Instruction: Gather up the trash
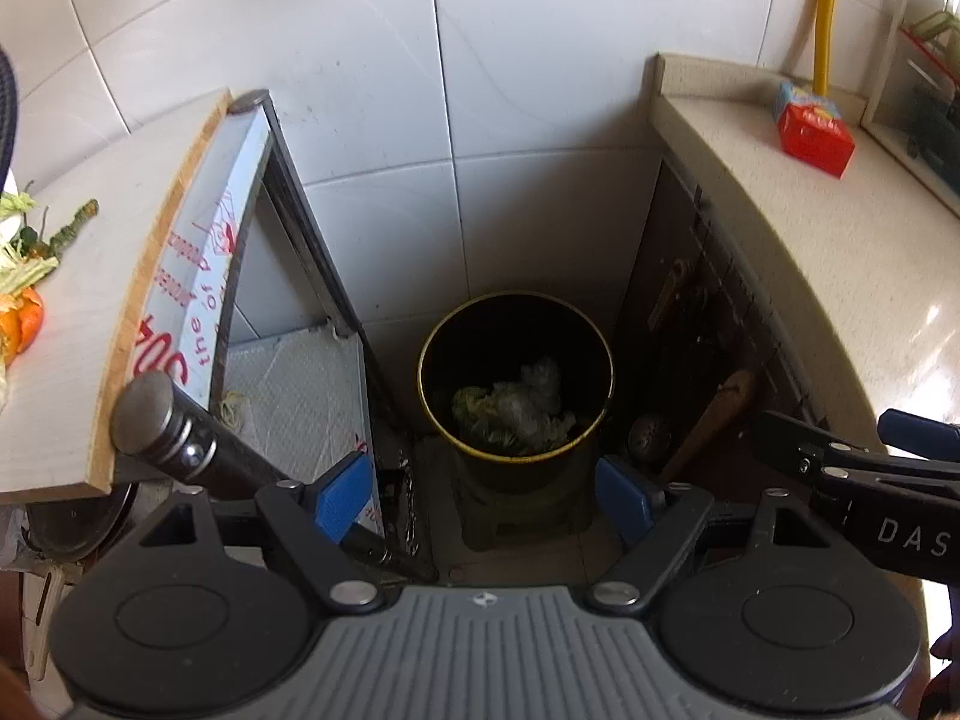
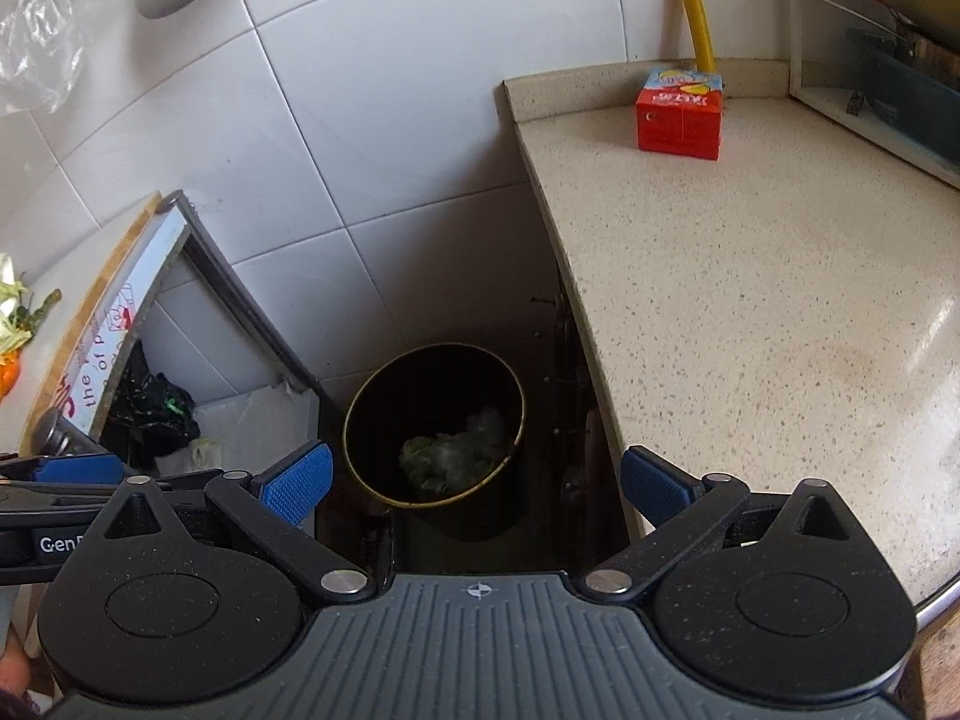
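Both claws point steeply down into the gap between two work surfaces. The left claw [image 1: 480,495] stands spread, its blue pads well apart, with nothing between them. The right claw [image 2: 477,483] is likewise spread and pinches nothing.

A black bin [image 1: 516,372] with a thin yellow rim sits on the floor in the gap, against the white tiled wall [image 1: 360,90]. It appears to rest on a low dark stand, though shadow makes this hard to confirm. Inside the bin lies trash already collected: green leafy scraps [image 1: 486,414] and crumpled clear plastic [image 1: 540,381] at the bottom.

More trash lies on the board [image 1: 72,312] to the left of the gap: pale green vegetable trimmings [image 1: 24,264], a dark green stalk [image 1: 75,225] and orange peel [image 1: 21,318], all bunched at the far left edge of the left wrist view. The board overhangs a metal rack whose white edge carries red lettering.

To the right of the gap is a speckled beige desk [image 2: 750,300]. A red carton [image 2: 681,114] stands upright on it near the back wall, just beside a yellow pipe [image 2: 696,6]. In the right wrist view, a black plastic bag [image 2: 153,408] sits on the lower shelf under the board, left of the bin.
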`<move>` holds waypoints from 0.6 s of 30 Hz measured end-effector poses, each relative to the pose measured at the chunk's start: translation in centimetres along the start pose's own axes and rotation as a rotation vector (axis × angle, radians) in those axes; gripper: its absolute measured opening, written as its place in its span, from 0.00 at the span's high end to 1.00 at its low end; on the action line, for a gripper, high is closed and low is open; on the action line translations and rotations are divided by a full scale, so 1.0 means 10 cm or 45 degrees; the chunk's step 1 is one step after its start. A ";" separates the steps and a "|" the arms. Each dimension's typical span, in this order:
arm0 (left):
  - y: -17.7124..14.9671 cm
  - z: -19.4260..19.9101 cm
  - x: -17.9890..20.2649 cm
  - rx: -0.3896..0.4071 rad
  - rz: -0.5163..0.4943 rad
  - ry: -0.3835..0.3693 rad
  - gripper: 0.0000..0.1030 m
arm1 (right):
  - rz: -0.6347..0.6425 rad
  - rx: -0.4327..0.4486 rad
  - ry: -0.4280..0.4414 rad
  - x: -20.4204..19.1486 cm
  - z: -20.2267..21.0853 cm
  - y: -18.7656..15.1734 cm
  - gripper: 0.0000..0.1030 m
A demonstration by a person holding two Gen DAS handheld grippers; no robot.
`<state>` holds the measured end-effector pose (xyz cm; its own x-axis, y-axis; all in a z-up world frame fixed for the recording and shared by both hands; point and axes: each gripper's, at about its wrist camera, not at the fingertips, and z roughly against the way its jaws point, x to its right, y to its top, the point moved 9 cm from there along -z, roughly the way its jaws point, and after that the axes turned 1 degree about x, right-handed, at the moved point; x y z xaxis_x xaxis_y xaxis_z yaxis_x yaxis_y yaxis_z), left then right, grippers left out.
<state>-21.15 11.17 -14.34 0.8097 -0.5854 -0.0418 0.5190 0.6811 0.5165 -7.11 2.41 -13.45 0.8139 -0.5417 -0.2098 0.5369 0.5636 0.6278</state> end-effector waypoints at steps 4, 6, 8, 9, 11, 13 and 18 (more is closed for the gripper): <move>-0.09 -0.13 -0.02 -0.065 -0.005 0.002 0.24 | -0.001 -0.045 -0.005 0.00 -0.09 -0.10 0.00; -0.12 -0.18 -0.04 -0.085 -0.006 0.002 0.24 | 0.006 -0.068 -0.009 -0.01 -0.13 -0.14 0.00; -0.15 -0.21 -0.07 -0.099 -0.010 0.010 0.24 | 0.007 -0.090 -0.005 -0.03 -0.17 -0.18 0.00; -0.16 -0.22 -0.08 -0.104 -0.011 0.015 0.24 | 0.007 -0.098 -0.004 -0.04 -0.19 -0.20 0.00; -0.19 -0.25 -0.11 -0.116 -0.004 0.022 0.24 | 0.016 -0.111 -0.004 -0.07 -0.23 -0.22 0.00; -0.20 -0.28 -0.13 -0.129 0.000 0.025 0.24 | 0.015 -0.130 0.003 -0.09 -0.27 -0.24 0.00; -0.24 -0.35 -0.20 -0.157 0.007 0.023 0.24 | 0.025 -0.160 0.003 -0.15 -0.36 -0.28 0.00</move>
<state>-23.03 12.26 -18.48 0.8169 -0.5742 -0.0550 0.5434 0.7340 0.4074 -9.05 3.93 -17.62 0.8252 -0.5281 -0.2004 0.5441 0.6482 0.5327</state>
